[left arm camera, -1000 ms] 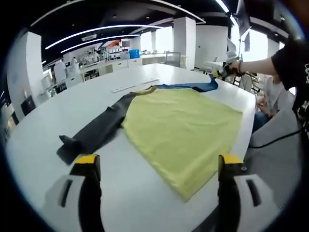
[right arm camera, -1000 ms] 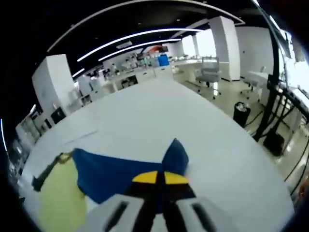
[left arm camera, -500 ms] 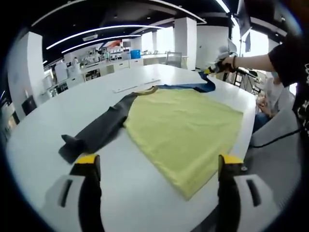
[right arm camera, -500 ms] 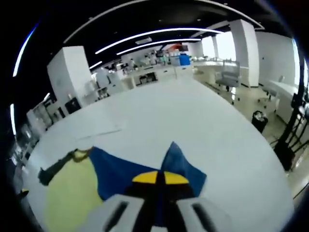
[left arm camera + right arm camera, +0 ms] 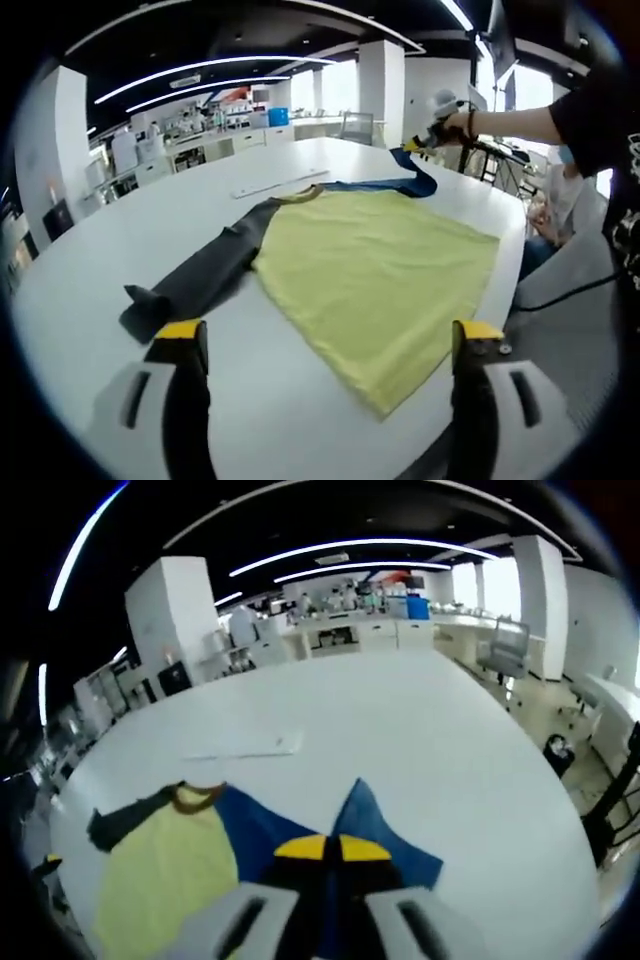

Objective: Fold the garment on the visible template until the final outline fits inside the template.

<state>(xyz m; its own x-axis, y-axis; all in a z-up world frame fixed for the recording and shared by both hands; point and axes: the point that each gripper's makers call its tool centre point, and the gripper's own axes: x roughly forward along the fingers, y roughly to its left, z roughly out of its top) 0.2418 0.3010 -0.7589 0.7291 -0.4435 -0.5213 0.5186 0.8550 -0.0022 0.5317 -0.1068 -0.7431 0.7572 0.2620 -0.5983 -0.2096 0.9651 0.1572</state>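
Right gripper (image 5: pixel 323 848) jaws pinched together on the cuff of the blue sleeve (image 5: pixel 365 825), lifted off the white table (image 5: pixel 350 710). Left gripper (image 5: pixel 325 345) jaws wide apart, holding nothing, poised near the hem of the garment (image 5: pixel 375 265). Yellow body lies flat; dark sleeve (image 5: pixel 205 275) outstretched. No template outline discernible. Judgement: first sleeve fold under way; dark sleeve and body folds remain.

The left gripper (image 5: pixel 325 345), jaws wide apart, hovers near the table's (image 5: pixel 120 240) edge. A yellow-bodied shirt (image 5: pixel 375 265) lies flat, its dark sleeve (image 5: pixel 200 275) stretching left. Far right, the right gripper (image 5: pixel 418 143) lifts the blue sleeve (image 5: pixel 400 180).
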